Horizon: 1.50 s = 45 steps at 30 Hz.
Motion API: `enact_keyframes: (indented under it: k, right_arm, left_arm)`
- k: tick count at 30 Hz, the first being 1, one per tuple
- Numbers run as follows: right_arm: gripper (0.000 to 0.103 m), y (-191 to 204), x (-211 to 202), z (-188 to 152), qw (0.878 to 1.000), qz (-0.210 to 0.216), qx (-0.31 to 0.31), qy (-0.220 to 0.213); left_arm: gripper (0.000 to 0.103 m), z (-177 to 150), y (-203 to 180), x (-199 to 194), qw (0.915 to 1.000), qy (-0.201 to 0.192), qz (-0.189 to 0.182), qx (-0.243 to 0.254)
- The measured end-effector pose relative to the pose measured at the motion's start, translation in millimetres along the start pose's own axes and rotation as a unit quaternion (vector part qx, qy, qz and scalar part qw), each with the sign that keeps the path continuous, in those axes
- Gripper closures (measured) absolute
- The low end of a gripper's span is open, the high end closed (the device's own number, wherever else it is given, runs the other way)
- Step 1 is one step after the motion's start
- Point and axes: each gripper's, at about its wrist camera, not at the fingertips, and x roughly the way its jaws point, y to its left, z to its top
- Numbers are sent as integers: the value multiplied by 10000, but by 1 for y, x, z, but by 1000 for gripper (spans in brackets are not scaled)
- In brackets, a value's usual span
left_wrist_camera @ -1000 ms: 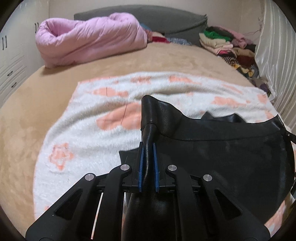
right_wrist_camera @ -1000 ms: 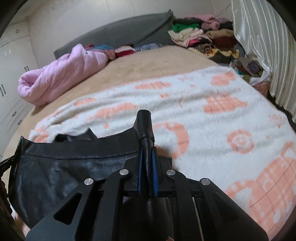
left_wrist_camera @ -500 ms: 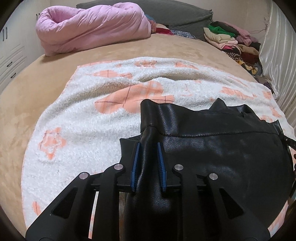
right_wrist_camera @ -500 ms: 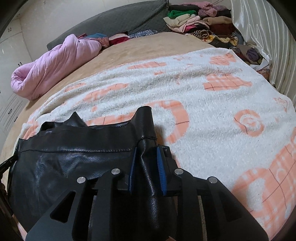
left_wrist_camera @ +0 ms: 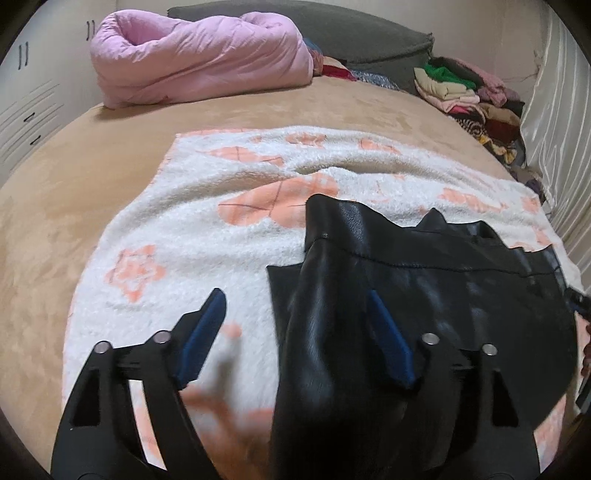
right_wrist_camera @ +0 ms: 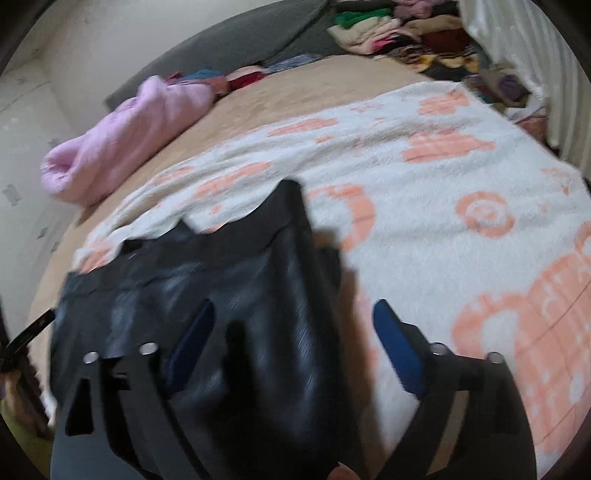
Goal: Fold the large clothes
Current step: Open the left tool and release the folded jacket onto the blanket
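Observation:
A black leather garment [left_wrist_camera: 424, 288] lies spread on a white fleece blanket with orange patterns [left_wrist_camera: 184, 229] on the bed. My left gripper [left_wrist_camera: 295, 295] hangs just above the garment's left top corner. Its jaws are opening wide, and the fold stands loose between them, beside the right blue pad [left_wrist_camera: 388, 339]. In the right wrist view the same garment [right_wrist_camera: 221, 277] shows blurred. My right gripper [right_wrist_camera: 293, 306] is over its right top corner, jaws opening, with leather between them and neither pad pressing on it.
A rolled pink duvet [left_wrist_camera: 199, 62] lies at the bed's far left, with a grey headboard cushion [left_wrist_camera: 362, 33] behind it. A heap of folded clothes [left_wrist_camera: 461, 88] fills the far right corner beside a white curtain [left_wrist_camera: 554, 110]. White cupboards [left_wrist_camera: 29, 92] stand at the left.
Both grippers, shut on the garment's top corners a second ago, have spread their jaws and let go. The corners have sunk onto the blanket as both hands came forward.

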Motion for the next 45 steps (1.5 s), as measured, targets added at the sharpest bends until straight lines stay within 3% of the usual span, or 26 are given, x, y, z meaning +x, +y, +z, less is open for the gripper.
enact_keyframes:
  k: [4,11,16,17,23,26,31,33,35,37,45]
  right_arm:
    - [8,2,-18,-26,9996,193,-134,145]
    - [8,-6,-36,-65,9971,638,127,385]
    - [8,-12,-27,-73,9946,809,369,542]
    - [14,-14,-26,-73,9942,869,394,501]
    - [66,-18,-29,-64,9925,1034,452,474]
    - [76,-16,-43,-62,9930,1049,292,447]
    - [74,-14,-60,-68,9966,637,-67,522]
    - [66,-18,-59,-73,9972,495,-84,545]
    - [50,-24,-58,-77,9975,404,76,567]
    - [47,-21,-61,-77,9983,267,11,515]
    - [27,23,-104,-80,9941,-563,-881,-286]
  left_arm:
    - [12,-17,18,-20,9980,100,-414,-472]
    - [10,-51,27,-19,9842,642,-1187,-1148]
    - [10,-65,15,-11,9771,826,-1423,-1350]
    - [13,-66,12,-11,9765,840,-1449,-1354]
    - [61,-70,4,-13,9784,808,-1306,-1386]
    - [70,-72,1,-29,9820,705,-1269,-1212]
    - [70,-92,-10,-54,9843,672,-1294,-992]
    - [69,-102,-13,-57,9858,660,-1259,-893]
    - [67,-108,-14,-58,9874,644,-1178,-834]
    - [64,-109,-14,-60,9881,631,-1135,-826]
    - [57,-108,-16,-69,9916,572,-935,-681]
